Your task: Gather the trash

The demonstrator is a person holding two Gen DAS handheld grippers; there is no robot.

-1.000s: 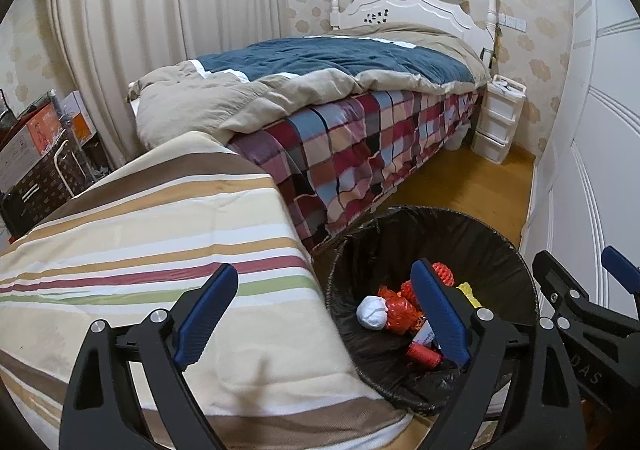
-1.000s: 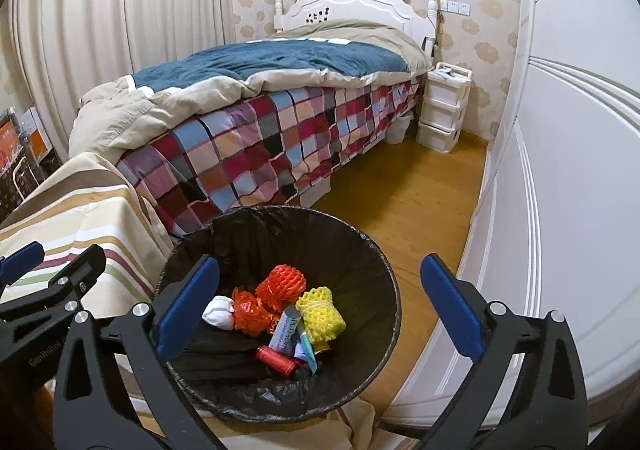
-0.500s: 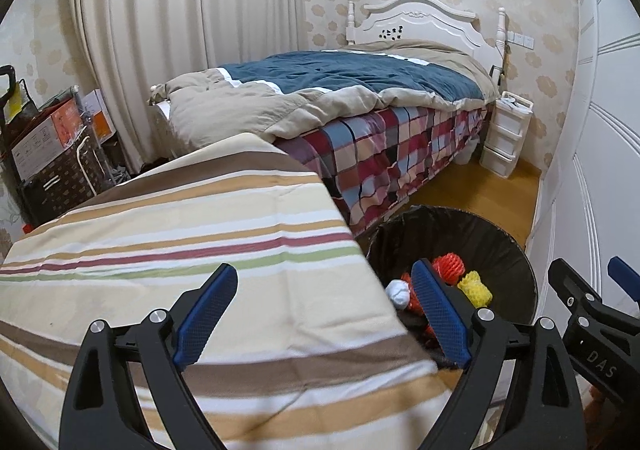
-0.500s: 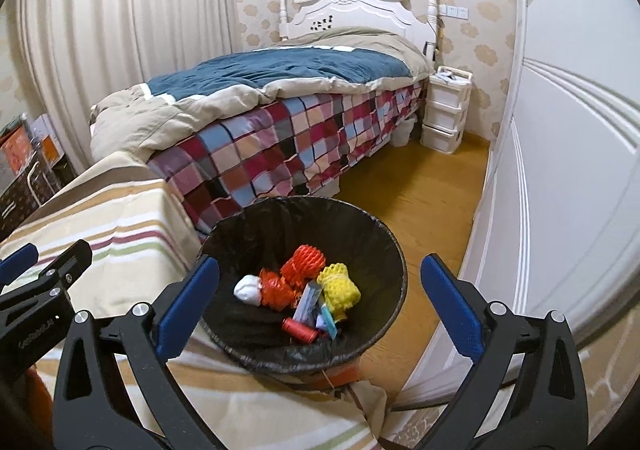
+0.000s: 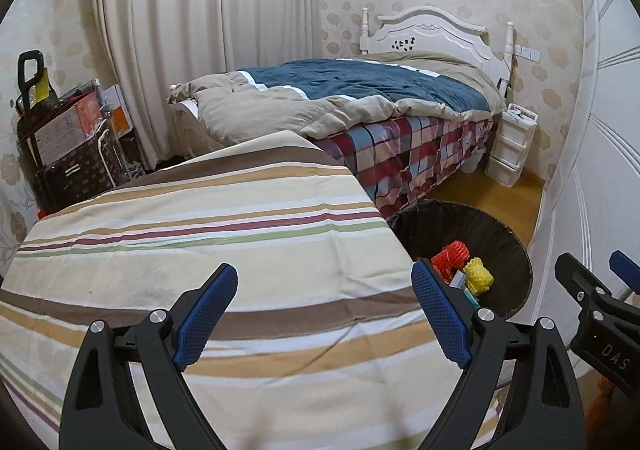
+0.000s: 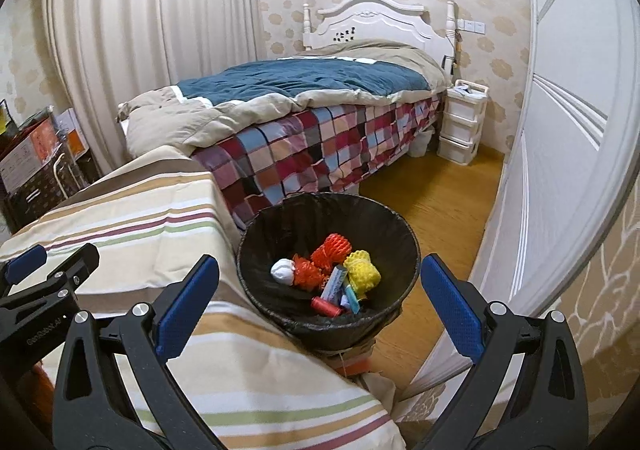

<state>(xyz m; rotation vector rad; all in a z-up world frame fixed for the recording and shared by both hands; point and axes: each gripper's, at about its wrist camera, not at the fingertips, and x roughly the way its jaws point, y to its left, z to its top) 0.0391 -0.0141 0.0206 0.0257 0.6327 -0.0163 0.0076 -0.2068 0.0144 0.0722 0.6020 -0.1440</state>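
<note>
Since a second ago both views have drawn back from the trash bin (image 6: 328, 250): it looks smaller and farther off, more of the striped cloth on the desk (image 5: 208, 234) fills the foreground, and the trash lies as it did.

The left claw (image 5: 324, 314) and the right claw (image 6: 320, 302) both stand wide open with nothing between their blue pads.

Inside the black-lined bin: two orange-red foam nets (image 6: 332, 248), one yellow foam net (image 6: 362, 270), one white crumpled ball (image 6: 283, 271), one red spool (image 6: 326, 306), and what may be two or three small tubes or wrappers, too jumbled to count.

The bin stands on the wooden floor (image 6: 440, 202) against the desk's right edge. Beyond the bin is one bed (image 6: 304, 118) with a checked cover; past the bed's far end stands one white drawer unit (image 6: 462, 126).
</note>
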